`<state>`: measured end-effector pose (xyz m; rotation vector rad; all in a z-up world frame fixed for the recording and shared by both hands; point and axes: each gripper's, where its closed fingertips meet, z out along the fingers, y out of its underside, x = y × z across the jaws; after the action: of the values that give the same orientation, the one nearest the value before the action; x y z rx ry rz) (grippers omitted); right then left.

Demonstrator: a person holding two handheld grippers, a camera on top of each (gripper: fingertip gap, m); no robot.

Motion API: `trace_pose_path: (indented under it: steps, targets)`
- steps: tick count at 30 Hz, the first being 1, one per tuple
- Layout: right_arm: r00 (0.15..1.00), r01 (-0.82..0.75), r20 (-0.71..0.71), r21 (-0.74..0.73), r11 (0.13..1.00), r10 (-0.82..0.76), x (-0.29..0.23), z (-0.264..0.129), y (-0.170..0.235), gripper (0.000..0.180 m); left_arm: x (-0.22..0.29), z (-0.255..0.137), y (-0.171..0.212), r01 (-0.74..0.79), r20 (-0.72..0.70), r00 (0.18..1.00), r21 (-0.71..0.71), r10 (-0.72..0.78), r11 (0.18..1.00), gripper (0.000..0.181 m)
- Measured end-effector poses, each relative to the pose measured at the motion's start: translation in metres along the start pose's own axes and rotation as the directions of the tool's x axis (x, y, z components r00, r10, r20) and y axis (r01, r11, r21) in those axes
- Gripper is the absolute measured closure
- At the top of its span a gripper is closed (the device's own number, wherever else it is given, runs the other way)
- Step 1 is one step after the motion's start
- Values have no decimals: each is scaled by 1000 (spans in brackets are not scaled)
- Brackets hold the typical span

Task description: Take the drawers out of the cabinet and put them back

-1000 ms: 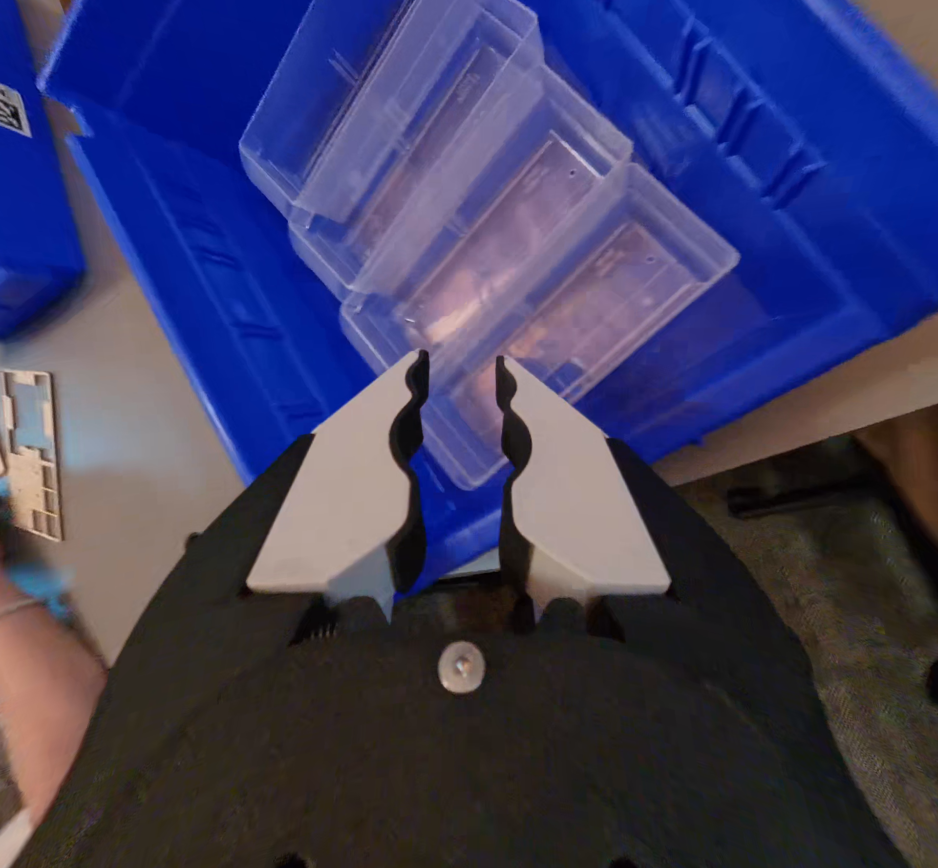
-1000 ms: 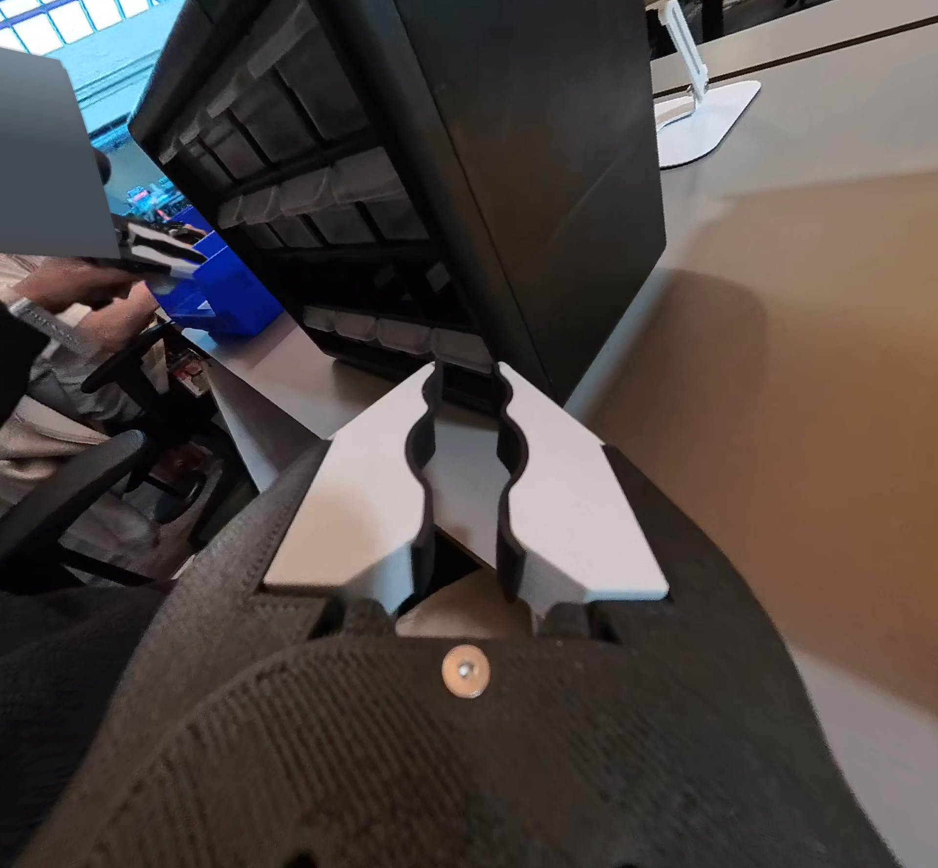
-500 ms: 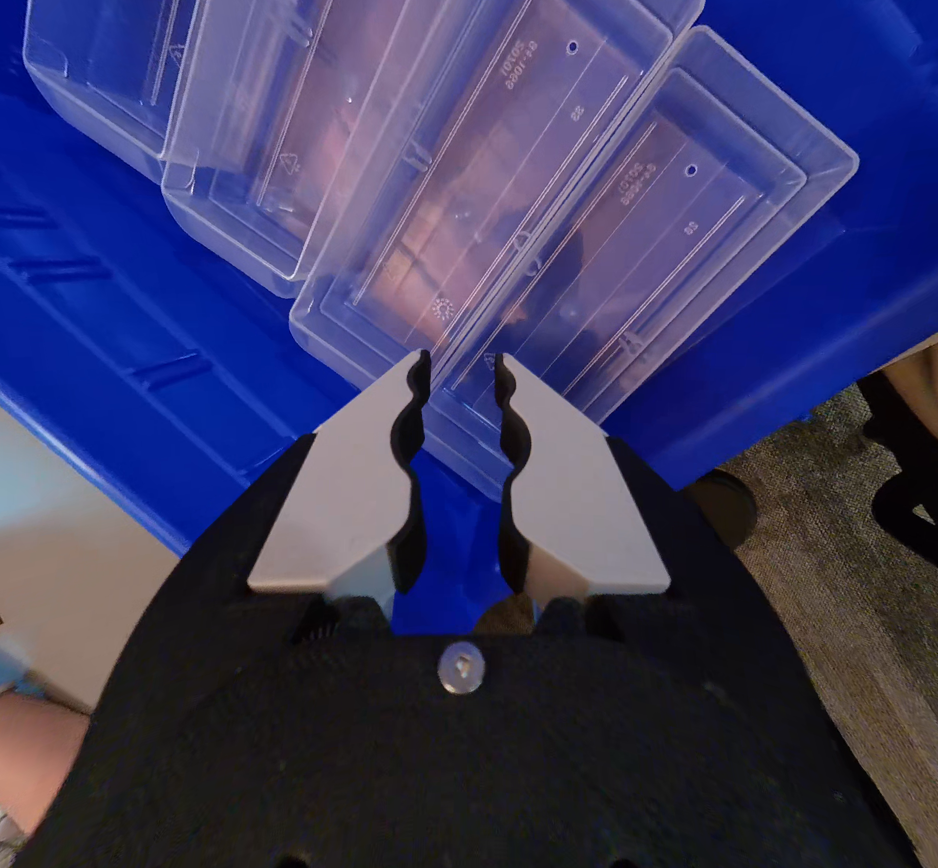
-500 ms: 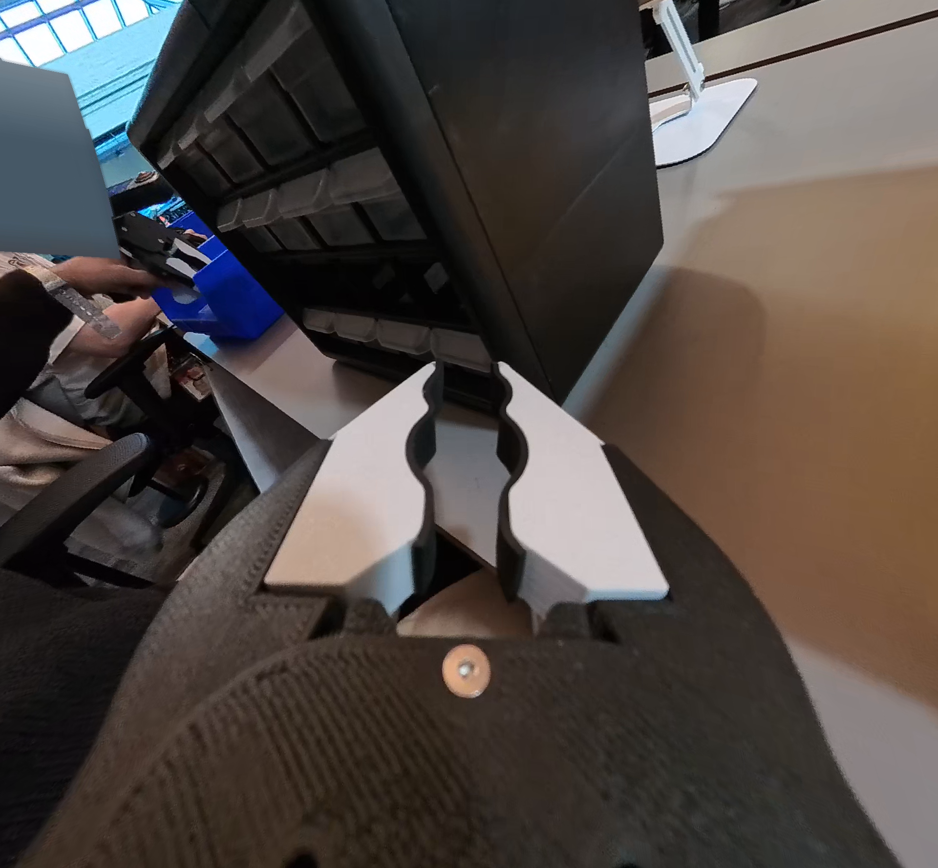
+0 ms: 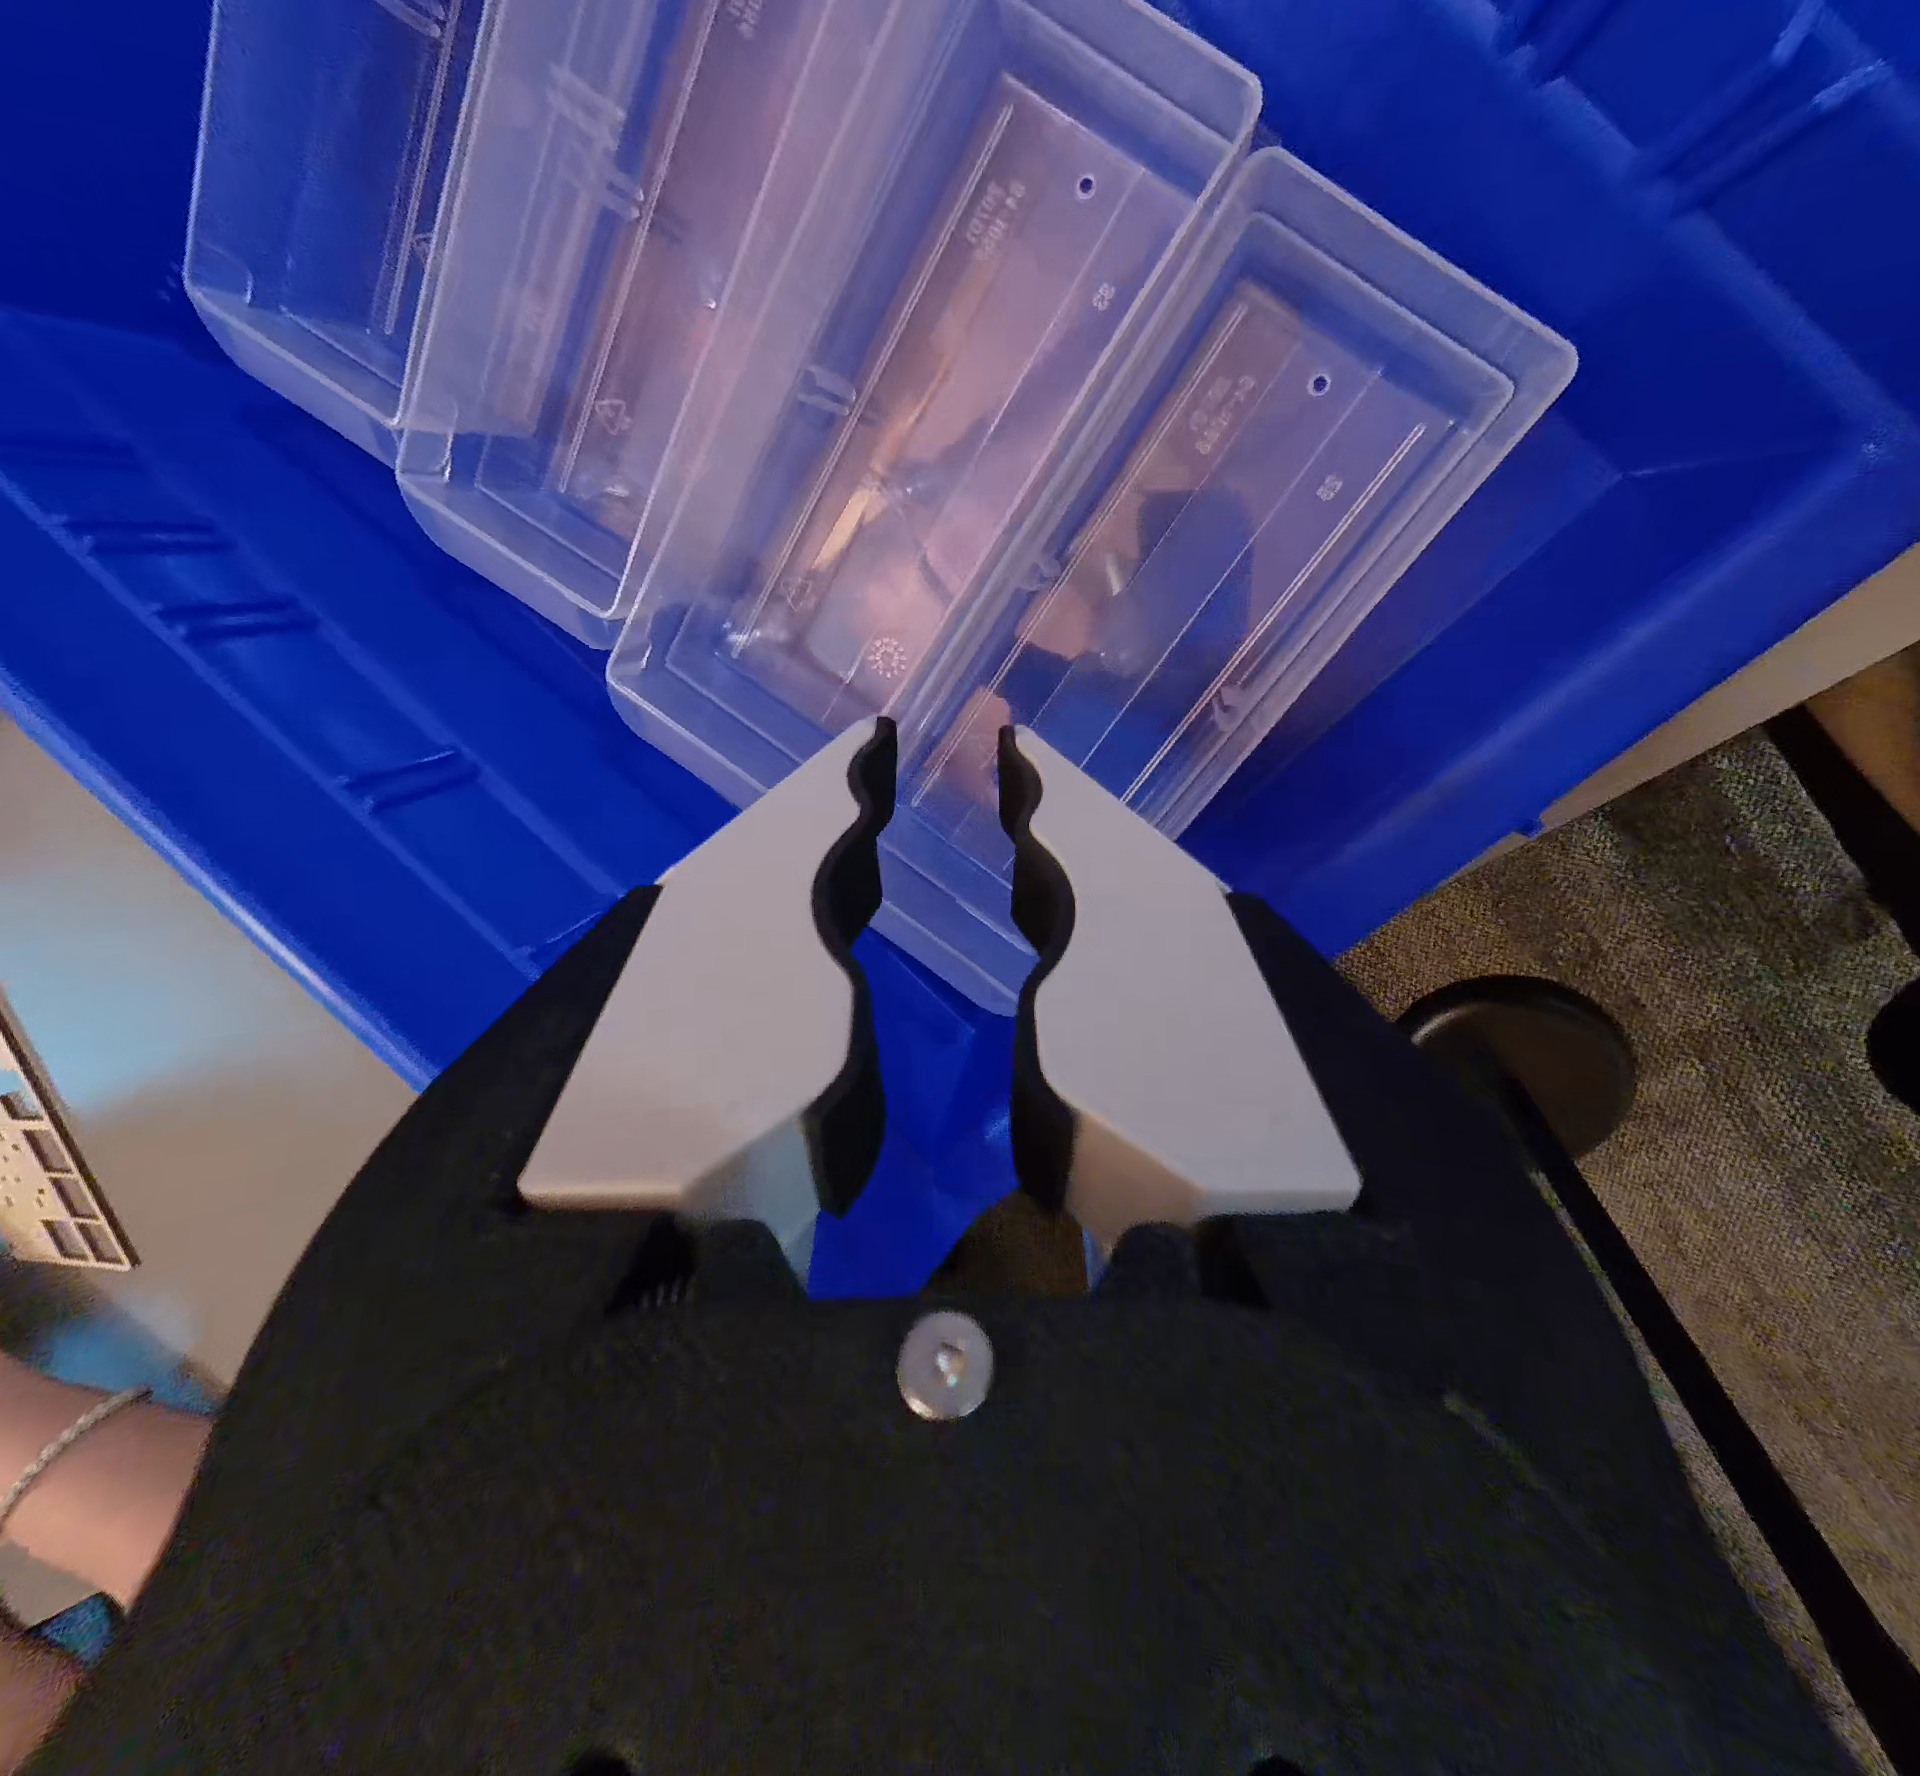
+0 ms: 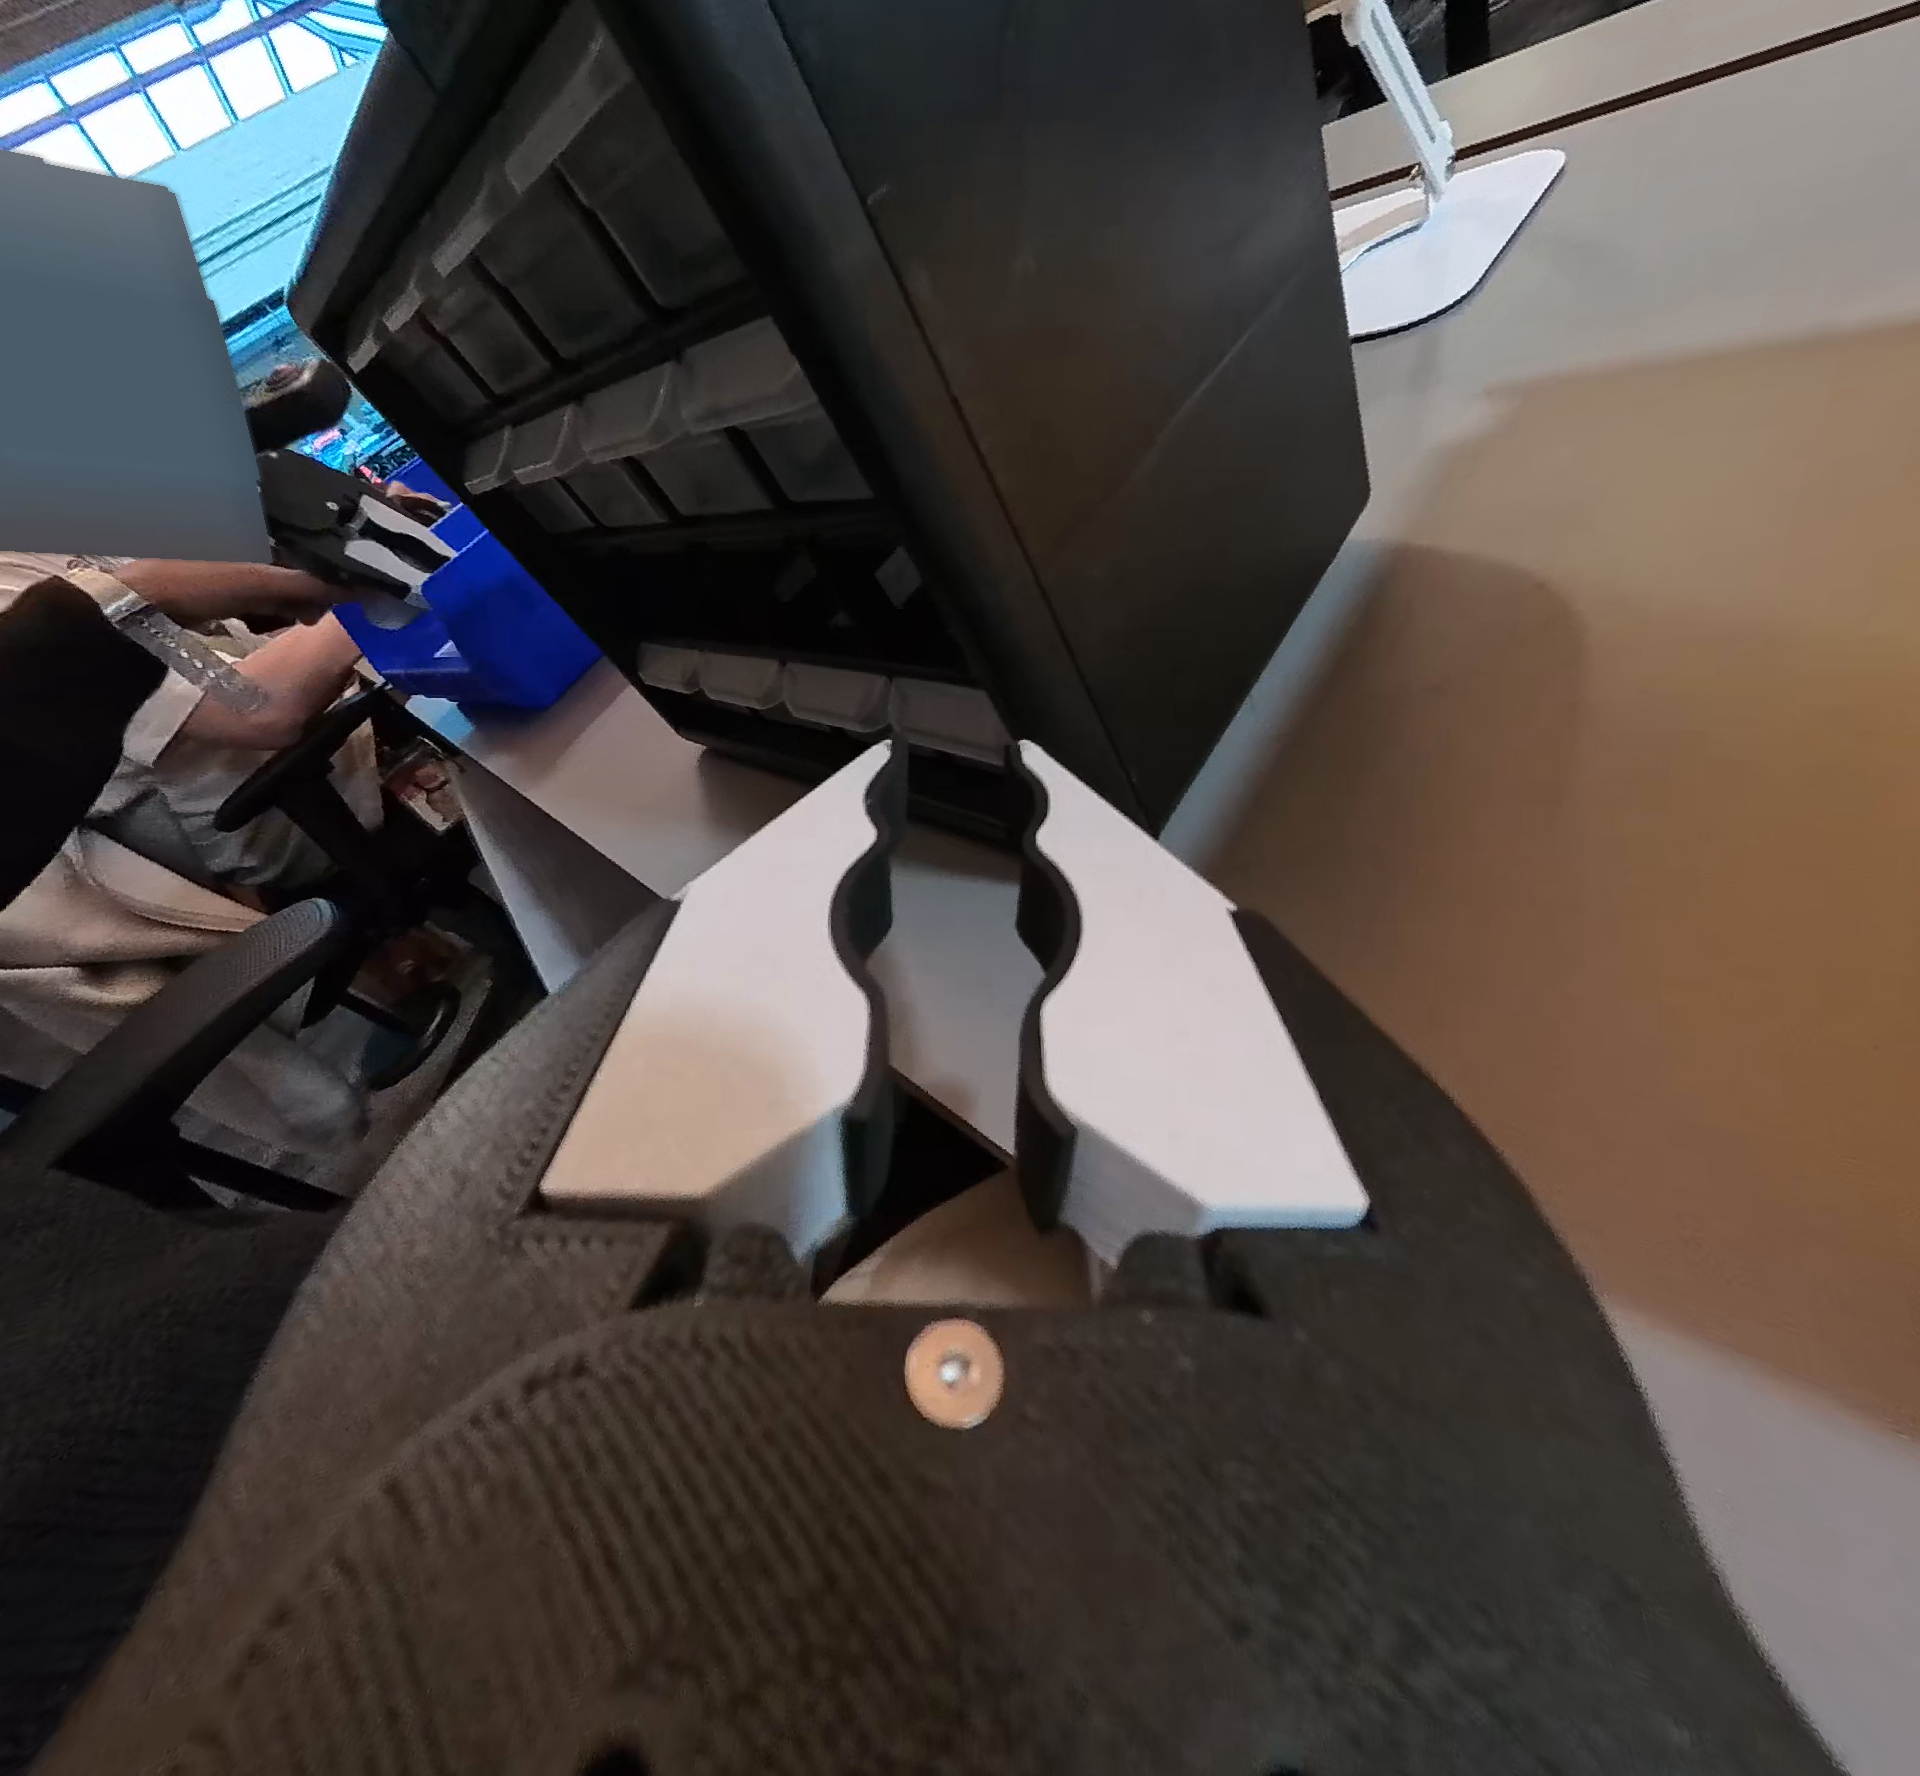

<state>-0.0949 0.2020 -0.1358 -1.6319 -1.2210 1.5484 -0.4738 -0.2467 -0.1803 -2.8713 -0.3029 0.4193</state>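
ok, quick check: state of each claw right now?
Left claw: open, empty, over the clear drawers in the blue bin.
Right claw: open, empty, by the cabinet.

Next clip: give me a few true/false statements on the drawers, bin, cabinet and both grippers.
1. Four clear drawers lie in the blue bin. True.
2. The left gripper grips a drawer. False: it is open, just above the nearest one.
3. The right gripper holds a drawer. False: open and empty.
4. The cabinet has empty slots. True: one row is dark and open.
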Motion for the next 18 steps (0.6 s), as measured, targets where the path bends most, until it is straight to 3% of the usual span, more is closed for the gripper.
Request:
trace_pose_path:
  steps: [18]
  targets:
    - [1000, 16, -11, 14, 1000, -16, -1, -2, -3, 164, -2, 1, -7, -24, 24, 999, 48, 23, 999, 161]
